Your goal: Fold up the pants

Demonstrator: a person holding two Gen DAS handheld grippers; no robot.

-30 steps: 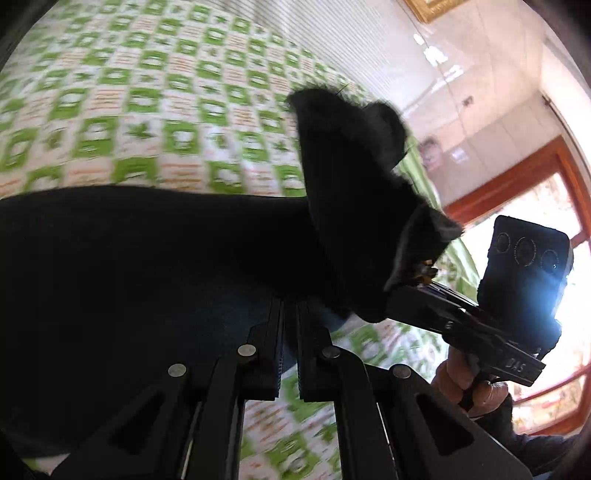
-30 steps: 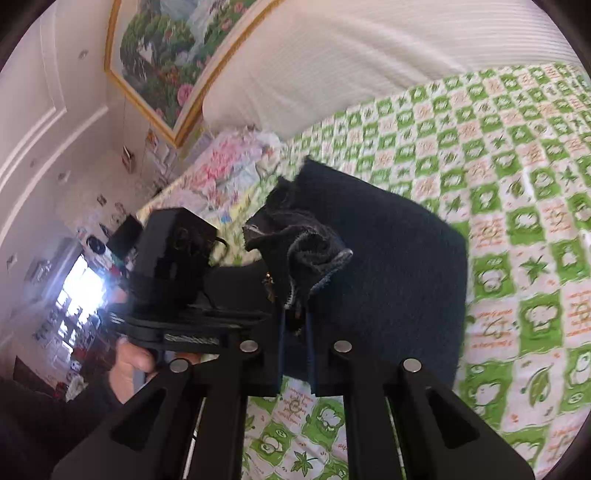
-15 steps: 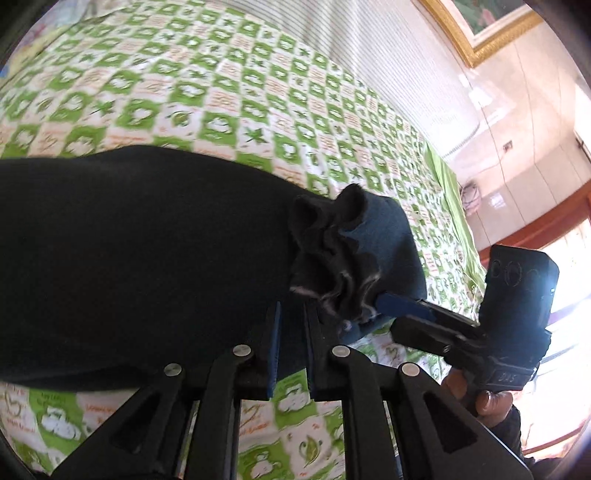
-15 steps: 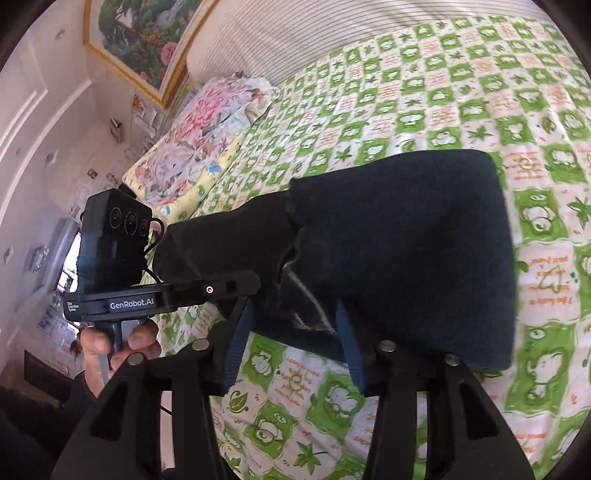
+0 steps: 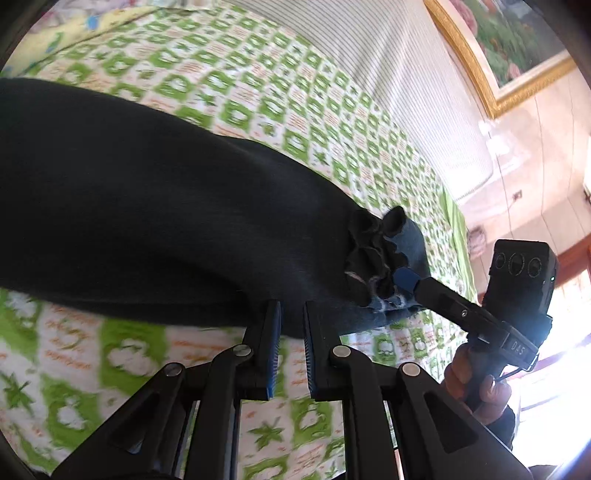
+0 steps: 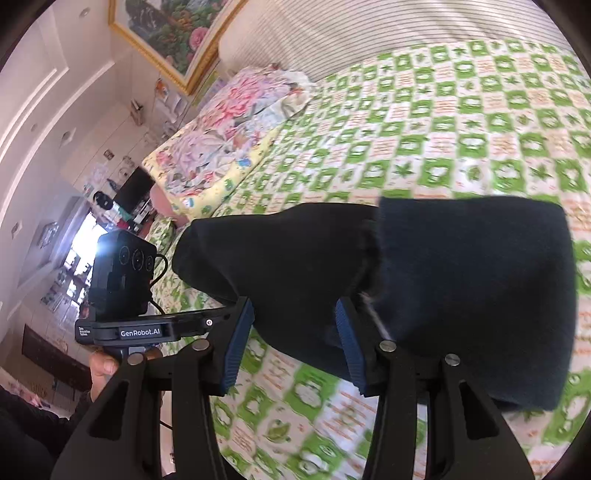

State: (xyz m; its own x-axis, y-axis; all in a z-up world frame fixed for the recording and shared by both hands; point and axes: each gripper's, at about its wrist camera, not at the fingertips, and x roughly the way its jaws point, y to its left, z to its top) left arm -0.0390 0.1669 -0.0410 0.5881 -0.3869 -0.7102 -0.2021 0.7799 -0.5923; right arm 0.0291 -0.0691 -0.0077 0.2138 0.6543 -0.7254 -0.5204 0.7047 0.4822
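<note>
Release comes: both grippers, left [image 5: 291, 345] and right [image 6: 293, 341], now unclenched, apparently leave the folded dark navy fabric pants [image 6: 461, 280] settled on the green-checked bedspread [image 6: 443, 147].

Pants [image 6: 461, 288] lie folded on bedspread [image 6: 461, 122]; pillow [image 6: 229, 140] behind, at headboard [image 6: 351, 33]; both grippers at near edge.

Bright window [image 5: 554, 354] glare, fisheye warp, slight blur

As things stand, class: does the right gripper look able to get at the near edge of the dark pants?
Probably yes. The right gripper stands open with the pants edge between its fingers, nothing blocking.
</note>
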